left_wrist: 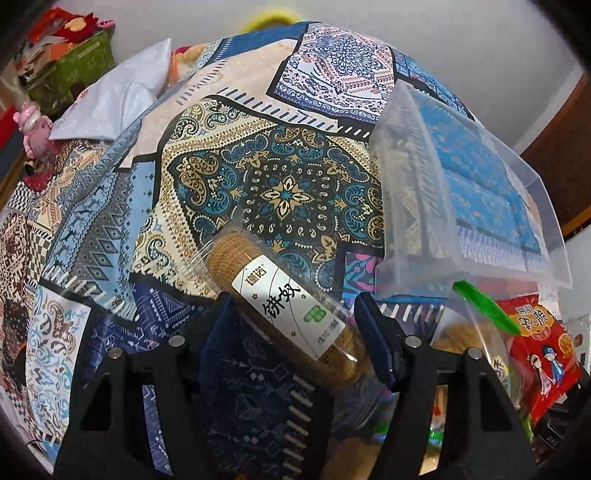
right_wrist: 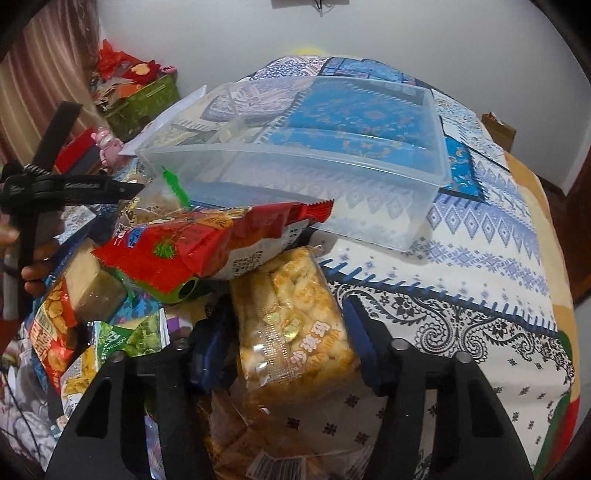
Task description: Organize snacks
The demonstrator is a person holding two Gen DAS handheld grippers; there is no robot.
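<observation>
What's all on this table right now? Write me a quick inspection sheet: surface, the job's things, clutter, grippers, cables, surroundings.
Surface: table under a patchwork-print cloth.
Job's things: clear plastic box, with no snacks in it that I can see; wrapped biscuit roll; yellow puffed-snack pack; red snack packet on top of a heap of more packets.
Clutter: white plastic bag; pink toy figure.
Grippers: left gripper has the biscuit roll between its fingers; right gripper straddles the yellow pack. Whether either set of pads is pressing is unclear.
Cables: nothing seen.
Surroundings: pale wall; green gift box at the back.
</observation>
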